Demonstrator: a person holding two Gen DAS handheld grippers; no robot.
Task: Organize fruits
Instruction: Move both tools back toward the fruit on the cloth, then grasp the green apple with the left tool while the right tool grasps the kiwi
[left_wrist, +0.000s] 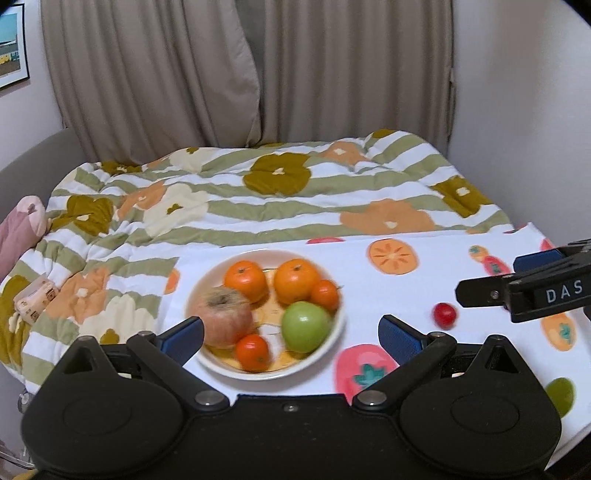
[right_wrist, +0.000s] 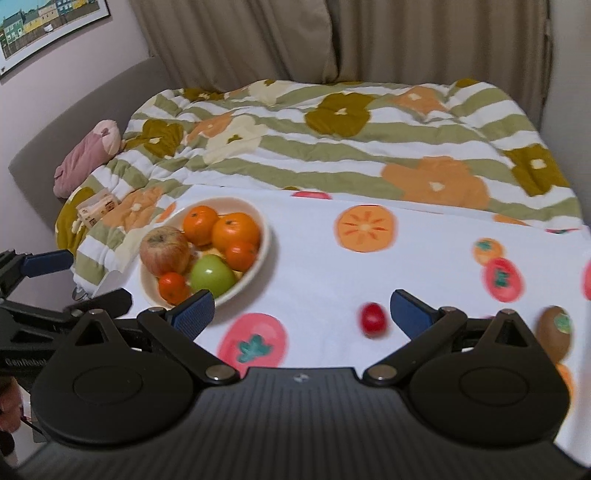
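Observation:
A cream bowl (left_wrist: 334, 291) (right_wrist: 267, 232) on the white fruit-print cloth holds a red apple (left_wrist: 226, 318) (right_wrist: 164, 251), a green apple (left_wrist: 306, 326) (right_wrist: 212, 275) and several oranges (left_wrist: 295, 280) (right_wrist: 236, 230). A small red tomato (left_wrist: 445, 314) (right_wrist: 373, 319) lies alone on the cloth to the right of the bowl. A brown kiwi (right_wrist: 554, 330) lies near the right edge. My left gripper (left_wrist: 291, 338) is open, its fingers either side of the bowl's near half. My right gripper (right_wrist: 303, 308) (left_wrist: 491, 275) is open, with the tomato just inside its right finger.
The cloth (left_wrist: 424, 291) (right_wrist: 424, 251) lies on a bed with a striped flower quilt (left_wrist: 258, 192) (right_wrist: 351, 140). A pink pillow (left_wrist: 22, 225) (right_wrist: 86, 155) and a small packet (left_wrist: 37, 301) (right_wrist: 98, 208) lie at the left. Beige curtains hang behind.

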